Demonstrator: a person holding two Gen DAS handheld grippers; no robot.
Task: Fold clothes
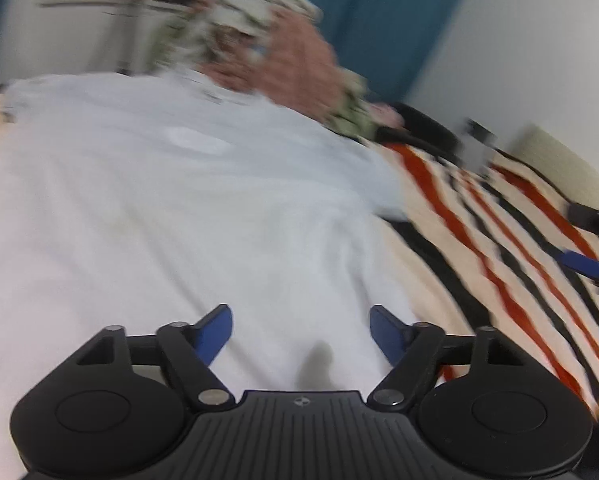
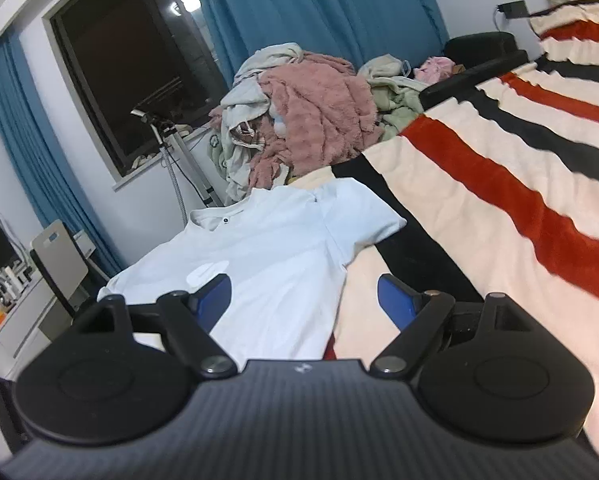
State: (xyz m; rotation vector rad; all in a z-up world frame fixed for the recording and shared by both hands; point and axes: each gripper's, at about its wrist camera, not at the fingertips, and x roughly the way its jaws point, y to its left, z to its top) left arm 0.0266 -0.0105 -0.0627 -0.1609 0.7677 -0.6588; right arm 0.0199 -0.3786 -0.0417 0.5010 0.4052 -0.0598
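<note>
1. Spread wide and holding nothing, my left gripper [image 1: 301, 330] hangs low over the white t-shirt [image 1: 171, 208].
2. My right gripper [image 2: 304, 300] is also spread, above the shirt's side edge.
3. That shirt lies flat on the striped blanket [image 2: 499, 184], with a clothes pile [image 2: 299, 120] behind its collar.

White shirt [image 2: 267, 240] spread flat on striped blanket [image 2: 499, 184].
</note>
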